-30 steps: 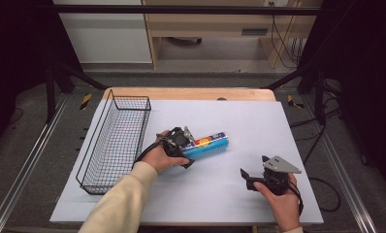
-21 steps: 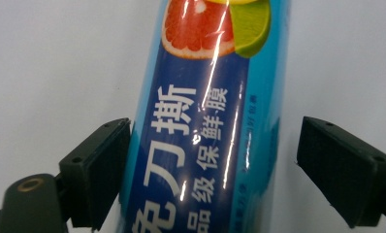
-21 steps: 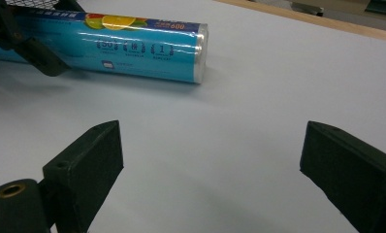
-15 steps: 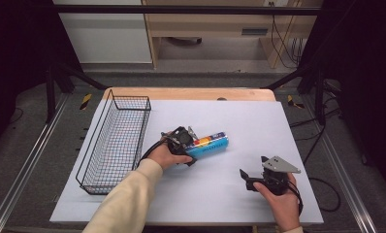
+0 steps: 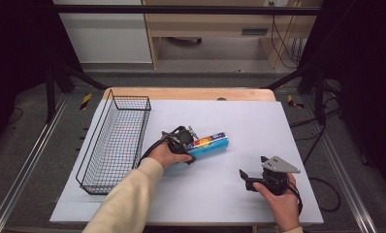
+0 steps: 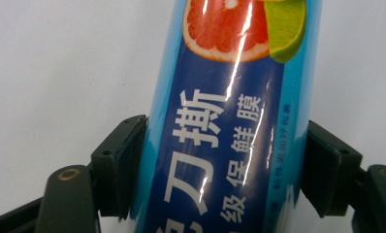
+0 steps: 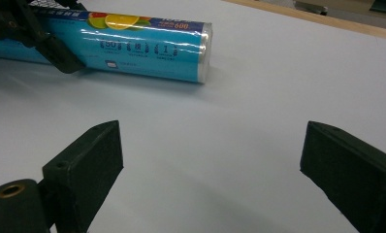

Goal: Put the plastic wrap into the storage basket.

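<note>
Left gripper view had the left gripper [image 6: 220, 170] w/ both jaws pressed on the sides of the blue cling-film tube [image 6: 225, 121], so the step looked like a grasp just made, lift not yet begun. Tube lay on the white table [image 5: 259, 121] just right of the wire basket [image 5: 114, 141], long axis across the table, free end pointing away from the basket and slightly to the far edge. Right gripper [image 7: 210, 160], jaws spread wide and empty, sat farther from the basket; next move prob needs a level lift over the basket rim
</note>
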The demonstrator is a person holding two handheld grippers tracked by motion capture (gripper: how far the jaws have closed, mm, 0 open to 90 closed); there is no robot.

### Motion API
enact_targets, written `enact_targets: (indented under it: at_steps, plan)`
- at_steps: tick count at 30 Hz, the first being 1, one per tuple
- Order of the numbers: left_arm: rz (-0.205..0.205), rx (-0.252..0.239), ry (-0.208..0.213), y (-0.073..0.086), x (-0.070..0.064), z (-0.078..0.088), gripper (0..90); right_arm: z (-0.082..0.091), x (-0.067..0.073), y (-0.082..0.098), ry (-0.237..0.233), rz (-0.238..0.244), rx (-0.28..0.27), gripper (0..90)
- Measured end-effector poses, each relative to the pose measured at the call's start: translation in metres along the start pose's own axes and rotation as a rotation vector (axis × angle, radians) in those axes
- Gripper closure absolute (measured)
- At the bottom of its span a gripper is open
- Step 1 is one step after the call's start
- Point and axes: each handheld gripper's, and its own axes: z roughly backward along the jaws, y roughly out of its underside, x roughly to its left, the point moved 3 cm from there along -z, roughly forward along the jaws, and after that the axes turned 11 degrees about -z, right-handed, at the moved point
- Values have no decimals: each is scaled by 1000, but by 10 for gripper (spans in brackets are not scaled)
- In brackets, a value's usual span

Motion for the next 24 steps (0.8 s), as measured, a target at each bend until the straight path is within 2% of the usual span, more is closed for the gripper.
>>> enact_targets:
  at_steps: [7, 24]
  plan:
    - [-30, 17, -27, -2, -4, 1, 278, 0, 0, 0, -1, -1, -1, 86]
    - [-18, 37, -7, -5, -12, 5, 305, 0, -1, 0, -7, -1, 0, 93]
